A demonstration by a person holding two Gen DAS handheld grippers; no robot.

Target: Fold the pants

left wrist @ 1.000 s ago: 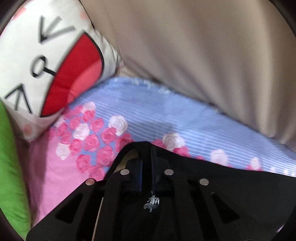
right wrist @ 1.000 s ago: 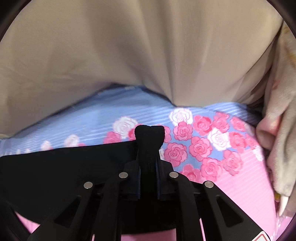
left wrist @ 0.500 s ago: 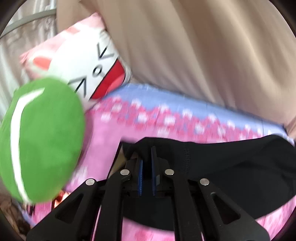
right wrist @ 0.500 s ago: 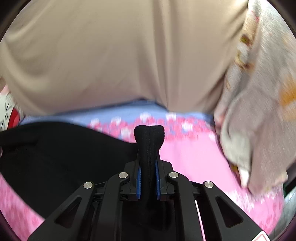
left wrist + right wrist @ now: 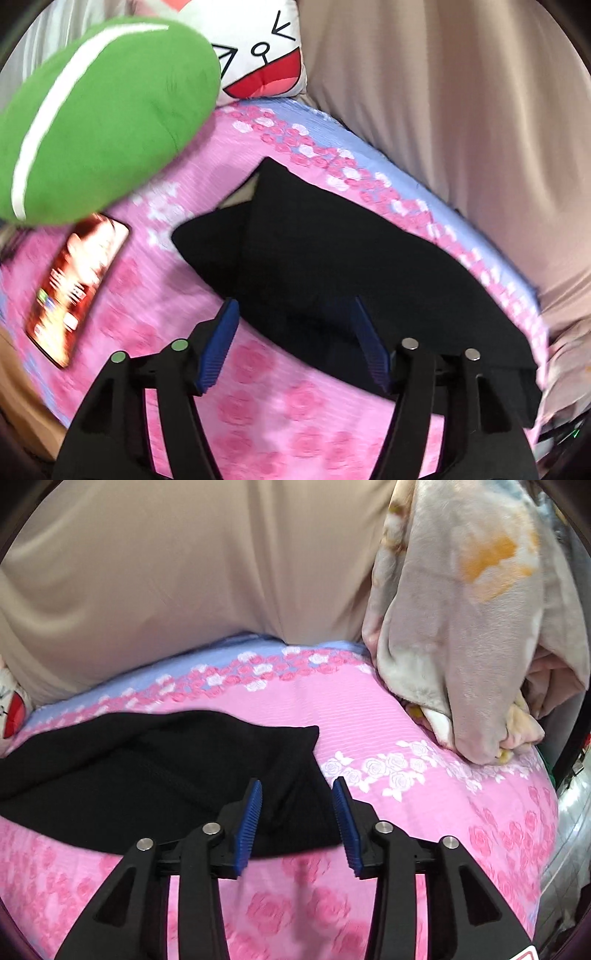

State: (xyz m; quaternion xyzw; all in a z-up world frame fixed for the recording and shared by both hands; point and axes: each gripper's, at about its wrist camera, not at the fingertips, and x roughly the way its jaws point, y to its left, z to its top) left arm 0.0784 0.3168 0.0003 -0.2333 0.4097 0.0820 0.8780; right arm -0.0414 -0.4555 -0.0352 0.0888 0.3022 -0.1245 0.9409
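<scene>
The black pants (image 5: 332, 258) lie folded flat on the pink rose-print bed sheet (image 5: 280, 406). They also show in the right wrist view (image 5: 155, 775), at the left. My left gripper (image 5: 293, 306) is open, its blue pads apart just above the near edge of the pants. My right gripper (image 5: 297, 786) is open too, its pads apart over the right end of the pants. Neither holds anything.
A green plush cushion (image 5: 99, 118) and a white cartoon-face pillow (image 5: 258, 48) sit at the bed's head. A phone (image 5: 74, 291) lies on the sheet at the left. A beige curtain (image 5: 184, 572) hangs behind. A crumpled grey blanket (image 5: 472, 627) lies at the right.
Both grippers were shut on the black pants and have opened, letting the pants go onto the sheet. Both have pulled back, so more of the bed is in view.
</scene>
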